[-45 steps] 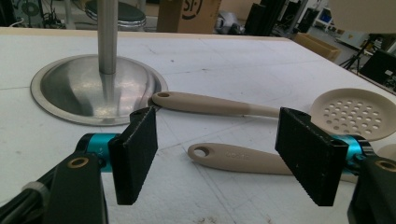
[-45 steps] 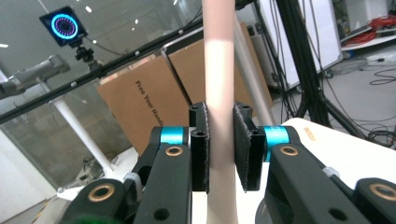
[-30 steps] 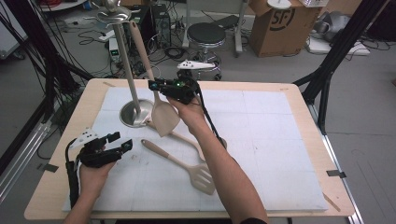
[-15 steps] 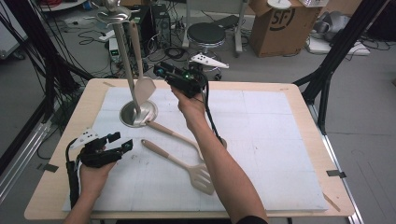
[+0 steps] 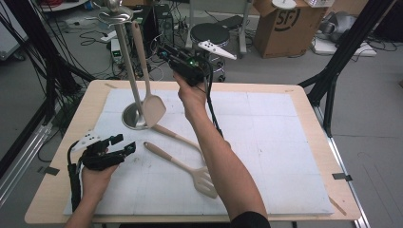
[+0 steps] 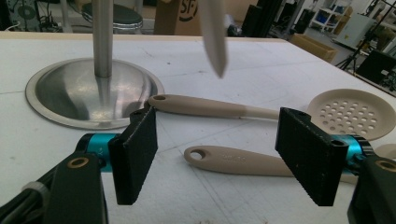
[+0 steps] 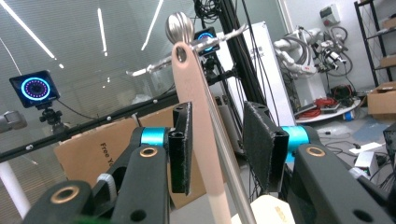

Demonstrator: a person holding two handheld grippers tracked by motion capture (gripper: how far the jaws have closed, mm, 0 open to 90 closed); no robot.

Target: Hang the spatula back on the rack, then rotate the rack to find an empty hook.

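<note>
The right gripper (image 7: 218,140) stands part open, its jaws having just been closing a little. The spatula (image 5: 148,80) has its handle between them, against one pad and clear of the other. It hangs upright beside the stand (image 5: 127,66), far left on the table. It looks light, stiff and smooth, and is best gripped high on the handle. I cannot tell whether its hole is on the hook. The left gripper (image 6: 215,154), near left, is wide and empty.

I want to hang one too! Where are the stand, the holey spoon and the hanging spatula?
stand (image 5: 134,116), high view, round metal base.
holey spoon (image 6: 350,113), left gripper view, its bowl.
hanging spatula (image 5: 154,108), high view, flat blade.
</note>
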